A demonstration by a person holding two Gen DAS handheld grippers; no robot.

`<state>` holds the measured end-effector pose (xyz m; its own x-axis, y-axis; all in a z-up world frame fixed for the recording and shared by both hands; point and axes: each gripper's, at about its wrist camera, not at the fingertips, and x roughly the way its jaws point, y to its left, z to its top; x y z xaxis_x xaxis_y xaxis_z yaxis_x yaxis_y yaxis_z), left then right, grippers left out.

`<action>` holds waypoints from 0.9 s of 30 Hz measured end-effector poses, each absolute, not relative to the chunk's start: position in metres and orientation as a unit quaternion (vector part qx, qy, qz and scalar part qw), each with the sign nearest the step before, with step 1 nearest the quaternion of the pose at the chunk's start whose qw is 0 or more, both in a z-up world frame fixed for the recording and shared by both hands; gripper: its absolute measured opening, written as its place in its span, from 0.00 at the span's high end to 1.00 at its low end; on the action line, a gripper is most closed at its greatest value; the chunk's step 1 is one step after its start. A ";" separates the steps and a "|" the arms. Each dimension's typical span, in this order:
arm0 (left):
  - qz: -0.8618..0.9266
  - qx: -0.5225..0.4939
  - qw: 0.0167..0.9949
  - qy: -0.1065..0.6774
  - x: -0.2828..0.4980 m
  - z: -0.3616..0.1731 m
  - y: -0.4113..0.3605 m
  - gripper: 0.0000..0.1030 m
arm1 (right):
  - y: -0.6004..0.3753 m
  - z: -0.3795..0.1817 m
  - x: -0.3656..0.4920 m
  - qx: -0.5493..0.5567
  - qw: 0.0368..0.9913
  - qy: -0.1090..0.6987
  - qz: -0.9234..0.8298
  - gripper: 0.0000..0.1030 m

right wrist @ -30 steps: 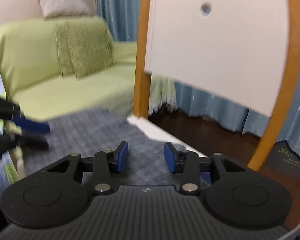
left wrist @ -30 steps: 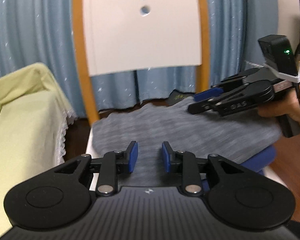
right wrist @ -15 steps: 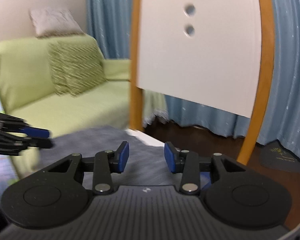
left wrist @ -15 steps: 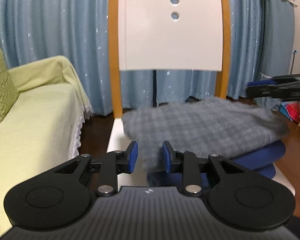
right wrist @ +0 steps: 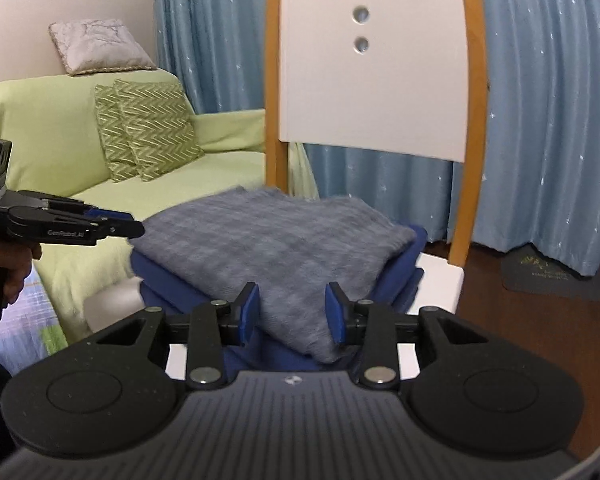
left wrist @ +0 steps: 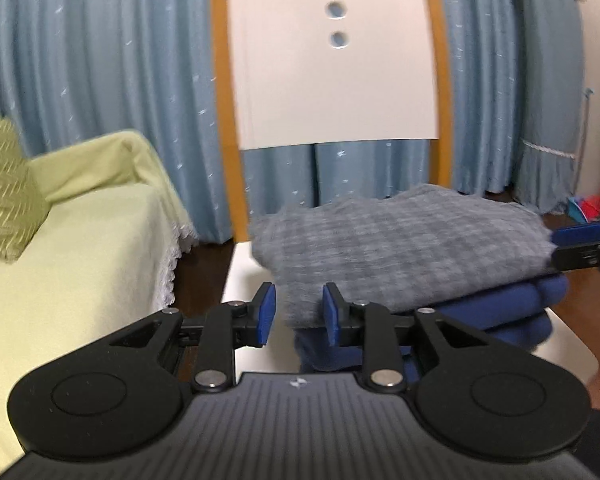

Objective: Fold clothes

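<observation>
Right wrist: sofa [right wrist: 220, 168] left, chair back [right wrist: 372, 80] behind, maybe near.

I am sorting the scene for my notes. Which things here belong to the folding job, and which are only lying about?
For the job:
grey garment, folded, on top of the stack
blue garment, folded under it
left gripper, right gripper, jaws closing, nothing gripped
chair under the stack

Lying about:
sofa
green cushions
grey pillow
curtains

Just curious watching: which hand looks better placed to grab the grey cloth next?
Probably the right gripper: the grey cloth has a corner between its closing jaws. The left gripper faces only an edge.
</observation>
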<state>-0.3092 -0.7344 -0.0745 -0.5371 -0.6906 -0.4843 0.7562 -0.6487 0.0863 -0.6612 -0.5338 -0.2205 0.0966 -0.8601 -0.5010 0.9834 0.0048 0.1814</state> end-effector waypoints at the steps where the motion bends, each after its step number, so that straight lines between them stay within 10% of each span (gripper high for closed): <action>1: -0.873 0.252 0.412 0.062 -0.312 -0.078 -0.735 0.69 | -0.532 -0.225 -0.661 0.250 0.695 0.128 -0.662 0.69; 14: -0.870 0.250 0.414 0.095 -0.301 -0.070 -0.720 0.57 | -0.524 -0.221 -0.656 0.272 0.677 0.115 -0.675 0.65; 18: -0.867 0.246 0.414 0.126 -0.288 -0.070 -0.687 0.30 | -0.491 -0.204 -0.655 0.287 0.665 0.096 -0.683 0.51; 27: -0.842 0.264 0.434 0.182 -0.278 -0.087 -0.628 0.04 | -0.431 -0.221 -0.627 0.327 0.625 0.110 -0.701 0.07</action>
<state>-0.2785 -0.6285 -0.0872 -0.4833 -0.6344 -0.6032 0.8270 -0.5569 -0.0769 -0.6271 -0.4314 -0.2206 -0.0058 -0.8033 -0.5955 0.9475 -0.1949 0.2535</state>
